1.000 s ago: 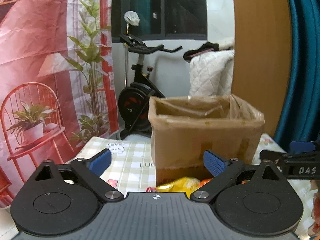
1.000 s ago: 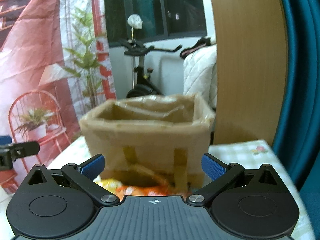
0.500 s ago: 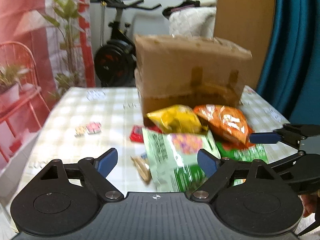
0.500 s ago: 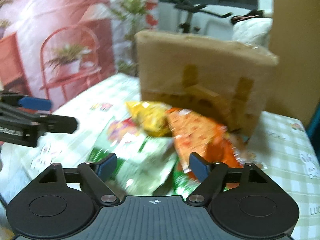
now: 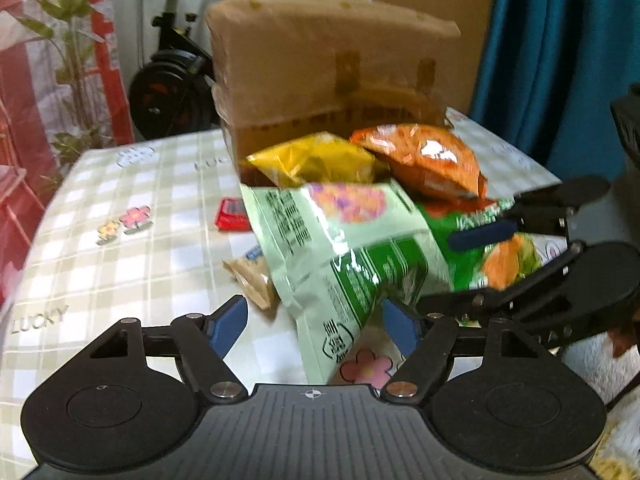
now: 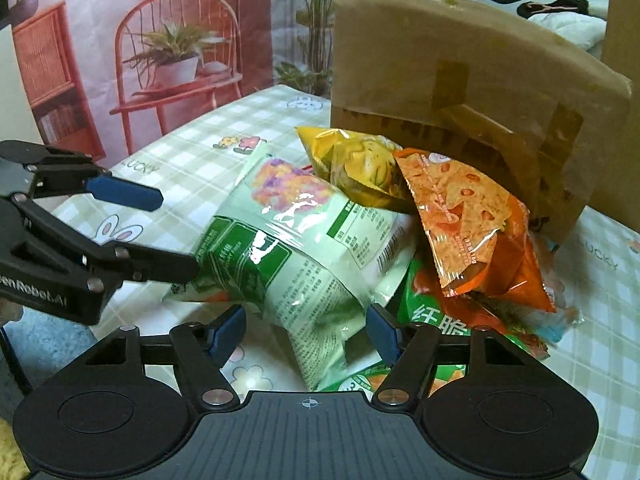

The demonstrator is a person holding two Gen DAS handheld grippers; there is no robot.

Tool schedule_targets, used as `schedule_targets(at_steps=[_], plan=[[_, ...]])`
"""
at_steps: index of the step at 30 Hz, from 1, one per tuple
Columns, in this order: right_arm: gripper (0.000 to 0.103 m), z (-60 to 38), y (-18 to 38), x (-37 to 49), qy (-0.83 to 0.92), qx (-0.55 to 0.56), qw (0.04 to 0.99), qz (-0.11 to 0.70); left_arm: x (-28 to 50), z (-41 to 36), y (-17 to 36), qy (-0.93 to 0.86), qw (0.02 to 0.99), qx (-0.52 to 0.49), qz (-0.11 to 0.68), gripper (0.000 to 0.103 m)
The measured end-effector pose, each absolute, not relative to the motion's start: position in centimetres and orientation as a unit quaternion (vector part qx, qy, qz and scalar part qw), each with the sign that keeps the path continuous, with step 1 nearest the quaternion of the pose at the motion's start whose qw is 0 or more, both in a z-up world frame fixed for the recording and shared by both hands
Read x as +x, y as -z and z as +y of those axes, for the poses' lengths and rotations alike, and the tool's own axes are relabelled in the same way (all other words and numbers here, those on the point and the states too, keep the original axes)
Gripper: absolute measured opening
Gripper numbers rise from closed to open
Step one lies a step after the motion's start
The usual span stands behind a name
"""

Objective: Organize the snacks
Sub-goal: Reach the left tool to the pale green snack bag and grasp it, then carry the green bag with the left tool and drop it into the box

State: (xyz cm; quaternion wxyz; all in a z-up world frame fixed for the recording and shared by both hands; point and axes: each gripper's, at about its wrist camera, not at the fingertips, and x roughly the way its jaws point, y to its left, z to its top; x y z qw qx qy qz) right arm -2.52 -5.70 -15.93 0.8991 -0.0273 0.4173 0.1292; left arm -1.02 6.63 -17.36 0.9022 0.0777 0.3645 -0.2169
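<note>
A pale green snack bag (image 5: 344,248) (image 6: 288,240) lies on top of a pile in front of a tall cardboard box (image 5: 332,72) (image 6: 460,80). Behind it lean a yellow bag (image 5: 316,160) (image 6: 352,164) and an orange bag (image 5: 424,156) (image 6: 460,216); a darker green bag (image 6: 432,312) lies underneath. My left gripper (image 5: 314,328) (image 6: 160,232) straddles one end of the pale green bag and my right gripper (image 6: 304,332) (image 5: 480,268) the other. Both sets of jaws are closing, with the bag between them and the pads not pressing on it.
A check tablecloth (image 5: 140,260) covers the table. A small red packet (image 5: 232,214) and a brown packet (image 5: 252,280) lie left of the pile. Beyond the table stand an exercise bike (image 5: 172,80), a printed red backdrop (image 6: 120,40) and a blue curtain (image 5: 560,60).
Both grippers have dropped and tipped downward, from facing the box's rim to hanging over the snack pile. Both sets of jaws have narrowed around the pale green bag.
</note>
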Motion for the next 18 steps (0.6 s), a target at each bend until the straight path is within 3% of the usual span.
schedule_targets(at_steps=[6,8,10,11,15,18], plan=[[0.055,-5.9,16.6,-1.9,-0.133,-0.034,0.895,0.424,-0.3,6.0,18.5,0.228,0.896,0.087,0.370,0.075],[0.052,-6.1,16.8,-1.7,-0.140,-0.029,0.894,0.424,0.0,5.6,18.8,0.230,0.894,0.088,0.374,0.067],[0.047,-6.1,16.9,-1.6,-0.145,-0.026,0.894,0.424,0.3,5.4,18.9,0.233,0.890,0.087,0.383,0.045],[0.041,-6.1,16.9,-1.6,-0.149,-0.025,0.893,0.425,0.4,5.4,19.0,0.236,0.887,0.085,0.388,0.041],[0.031,-6.0,16.5,-1.7,-0.154,-0.027,0.893,0.421,-0.1,5.2,18.8,0.237,0.887,0.097,0.384,0.034],[0.029,-6.1,16.0,-1.7,-0.166,-0.018,0.895,0.415,-0.6,5.6,18.4,0.230,0.891,0.098,0.380,0.032]])
